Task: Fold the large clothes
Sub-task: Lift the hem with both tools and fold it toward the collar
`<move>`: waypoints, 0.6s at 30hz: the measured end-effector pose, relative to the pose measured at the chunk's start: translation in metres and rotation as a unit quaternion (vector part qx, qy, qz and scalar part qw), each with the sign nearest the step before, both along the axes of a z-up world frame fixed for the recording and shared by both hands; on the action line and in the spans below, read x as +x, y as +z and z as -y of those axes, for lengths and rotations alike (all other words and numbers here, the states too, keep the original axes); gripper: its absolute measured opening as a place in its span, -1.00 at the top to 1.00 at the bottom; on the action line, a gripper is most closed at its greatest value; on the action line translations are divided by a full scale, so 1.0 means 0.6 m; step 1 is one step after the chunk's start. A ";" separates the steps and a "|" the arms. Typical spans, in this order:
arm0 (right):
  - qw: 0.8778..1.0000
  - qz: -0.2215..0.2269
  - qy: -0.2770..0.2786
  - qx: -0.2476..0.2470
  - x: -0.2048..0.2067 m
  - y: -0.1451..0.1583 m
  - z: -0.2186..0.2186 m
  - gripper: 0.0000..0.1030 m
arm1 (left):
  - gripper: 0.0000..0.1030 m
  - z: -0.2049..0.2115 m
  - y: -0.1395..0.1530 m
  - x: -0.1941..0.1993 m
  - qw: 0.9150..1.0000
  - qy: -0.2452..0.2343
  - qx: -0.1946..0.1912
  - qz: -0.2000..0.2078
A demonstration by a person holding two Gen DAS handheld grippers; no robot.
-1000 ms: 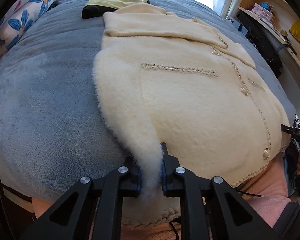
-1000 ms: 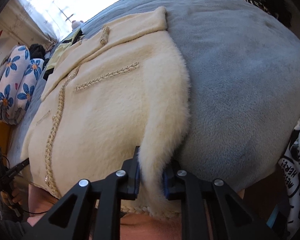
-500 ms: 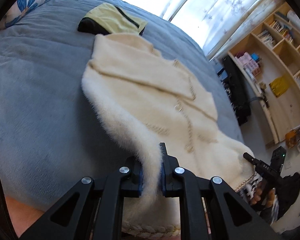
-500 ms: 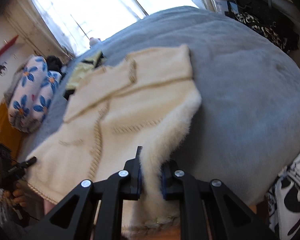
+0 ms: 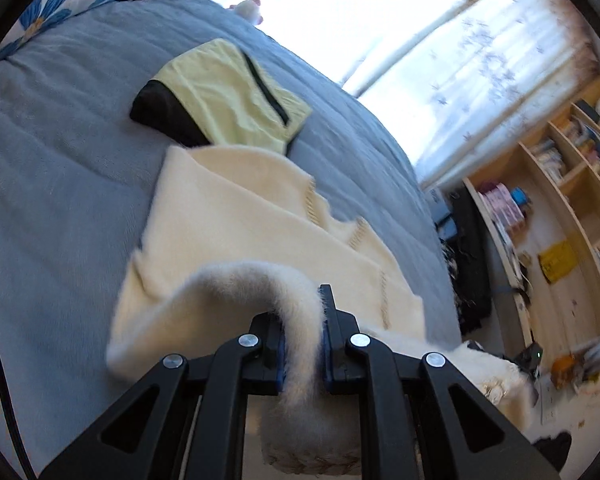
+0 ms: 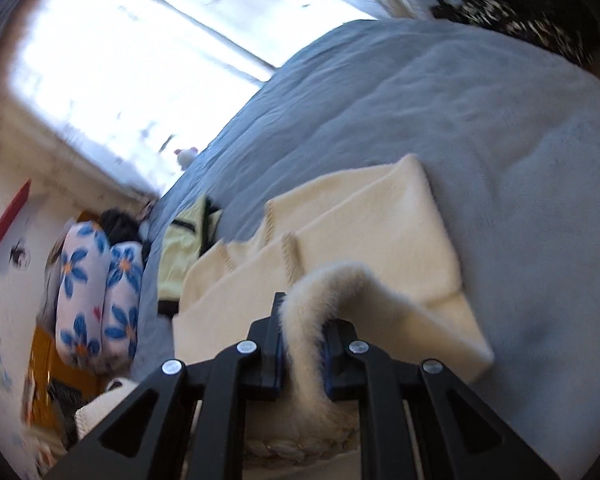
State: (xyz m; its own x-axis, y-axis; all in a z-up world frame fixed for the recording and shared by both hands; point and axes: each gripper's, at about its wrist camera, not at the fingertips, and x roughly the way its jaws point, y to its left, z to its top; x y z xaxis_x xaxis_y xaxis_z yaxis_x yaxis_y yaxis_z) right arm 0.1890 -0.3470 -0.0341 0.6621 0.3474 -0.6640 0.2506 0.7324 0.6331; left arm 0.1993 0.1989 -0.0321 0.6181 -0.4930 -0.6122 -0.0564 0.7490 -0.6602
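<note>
Left gripper (image 5: 303,354) and right gripper (image 6: 303,354) each pinch the fluffy cream knit cardigan's (image 5: 236,216) hem; folded yellow-black garment (image 5: 228,96) at 12 o'clock.

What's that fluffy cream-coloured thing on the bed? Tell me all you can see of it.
It is a cream fuzzy cardigan, thick and plush-looking, with braided trim along its edges. It lies on the grey blanket, its far end beside a folded yellow-and-black garment. Its near end is lifted and curls over toward the rest. The left gripper and the right gripper each pinch a furry side edge.
</note>
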 end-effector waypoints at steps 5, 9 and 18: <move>0.998 -0.059 -0.003 -0.004 0.079 -0.076 0.023 0.36 | 0.57 -0.020 -0.085 0.122 0.996 0.010 0.007 -0.091; 0.998 -0.061 0.017 0.003 0.089 -0.100 0.029 0.19 | 0.18 -0.024 -0.130 0.161 0.991 -0.009 -0.008 -0.134; 0.998 -0.016 0.035 0.040 0.075 -0.094 0.041 -0.03 | -0.08 -0.010 -0.121 0.167 0.992 -0.041 0.018 -0.116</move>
State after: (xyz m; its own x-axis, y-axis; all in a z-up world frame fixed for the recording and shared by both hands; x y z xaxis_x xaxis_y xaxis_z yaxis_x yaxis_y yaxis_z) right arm 0.2342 -0.3713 -0.0906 0.6137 0.4452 -0.6521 0.2212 0.6959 0.6832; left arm 0.2995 0.2048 -0.1047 0.4178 -0.5119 -0.7506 -0.1411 0.7796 -0.6102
